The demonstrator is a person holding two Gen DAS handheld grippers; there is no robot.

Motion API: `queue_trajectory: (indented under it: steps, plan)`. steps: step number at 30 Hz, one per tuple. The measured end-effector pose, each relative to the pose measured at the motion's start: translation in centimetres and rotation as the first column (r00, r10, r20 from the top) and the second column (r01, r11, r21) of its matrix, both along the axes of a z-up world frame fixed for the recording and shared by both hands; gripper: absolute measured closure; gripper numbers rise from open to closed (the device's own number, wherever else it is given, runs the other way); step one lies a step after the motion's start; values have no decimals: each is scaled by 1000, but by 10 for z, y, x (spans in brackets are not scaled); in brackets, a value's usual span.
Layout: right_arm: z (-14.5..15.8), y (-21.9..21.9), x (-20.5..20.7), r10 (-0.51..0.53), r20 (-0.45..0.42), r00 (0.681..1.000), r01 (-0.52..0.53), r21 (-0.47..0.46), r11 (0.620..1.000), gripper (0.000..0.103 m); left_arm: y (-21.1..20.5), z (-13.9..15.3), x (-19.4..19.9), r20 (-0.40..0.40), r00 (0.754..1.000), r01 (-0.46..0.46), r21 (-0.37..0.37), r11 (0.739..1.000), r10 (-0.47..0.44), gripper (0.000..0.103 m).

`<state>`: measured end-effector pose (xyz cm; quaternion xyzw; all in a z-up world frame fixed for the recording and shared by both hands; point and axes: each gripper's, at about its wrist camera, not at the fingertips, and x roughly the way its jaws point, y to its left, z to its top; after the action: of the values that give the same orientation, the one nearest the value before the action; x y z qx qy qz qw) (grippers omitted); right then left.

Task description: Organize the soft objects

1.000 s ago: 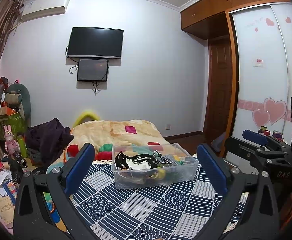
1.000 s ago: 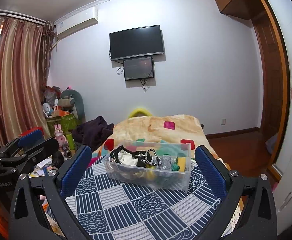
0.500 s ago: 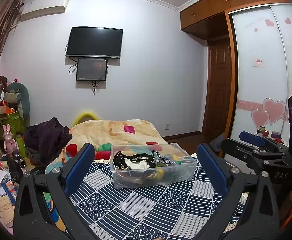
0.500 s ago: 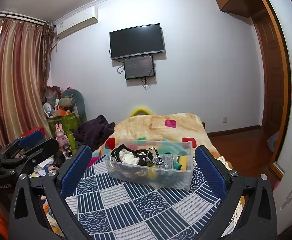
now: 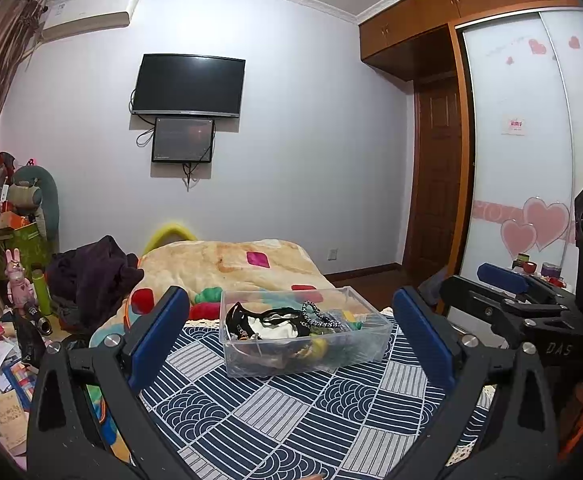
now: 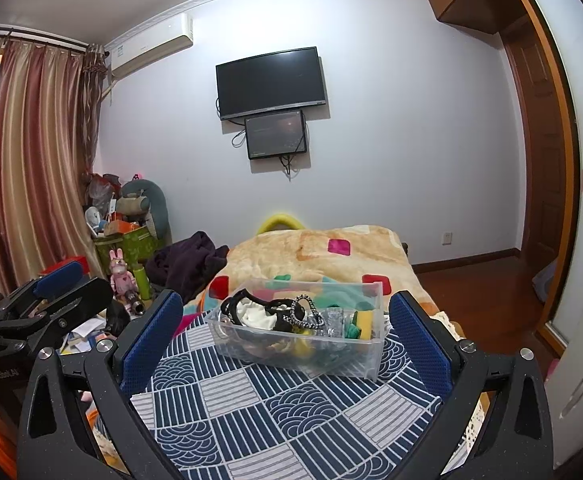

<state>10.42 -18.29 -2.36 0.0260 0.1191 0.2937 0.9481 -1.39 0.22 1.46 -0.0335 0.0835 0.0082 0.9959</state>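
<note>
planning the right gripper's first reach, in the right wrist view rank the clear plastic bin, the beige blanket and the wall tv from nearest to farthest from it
From the right gripper:
1. Clear plastic bin, straight ahead on the navy patterned cloth, between the open jaws.
2. Beige blanket, behind the bin, spread across the bed.
3. Wall TV, farthest, mounted high on the far wall, above a smaller screen.

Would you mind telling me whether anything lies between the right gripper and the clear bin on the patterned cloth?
Nothing visible does. The right gripper is open and empty, and only bare patterned cloth lies between it and the clear bin. The left gripper, also open, is off to its left, not in the path.
</note>
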Motion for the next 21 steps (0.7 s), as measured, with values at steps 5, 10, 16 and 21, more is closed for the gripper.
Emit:
queue_trajectory:
  steps: [5, 10, 16, 21]
  plan:
    - [0, 0, 0, -1, 1, 1000, 1, 0, 1000, 0, -1, 0, 0, 3, 1000, -5, -3, 1000, 5, 0]
    - [0, -1, 0, 0, 0, 1000, 0, 0, 1000, 0, -1, 0, 2, -7, 1000, 7, -7, 1000, -7, 0]
    - [2, -1, 0, 3, 3, 1000, -3, -2, 1000, 0, 1, -1, 2, -11, 1000, 5, -16, 1000, -5, 0]
    - [2, -1, 0, 2, 2, 1000, -2, -2, 1000, 0, 0, 1, 3, -12, 1000, 13, -21, 1000, -13, 0]
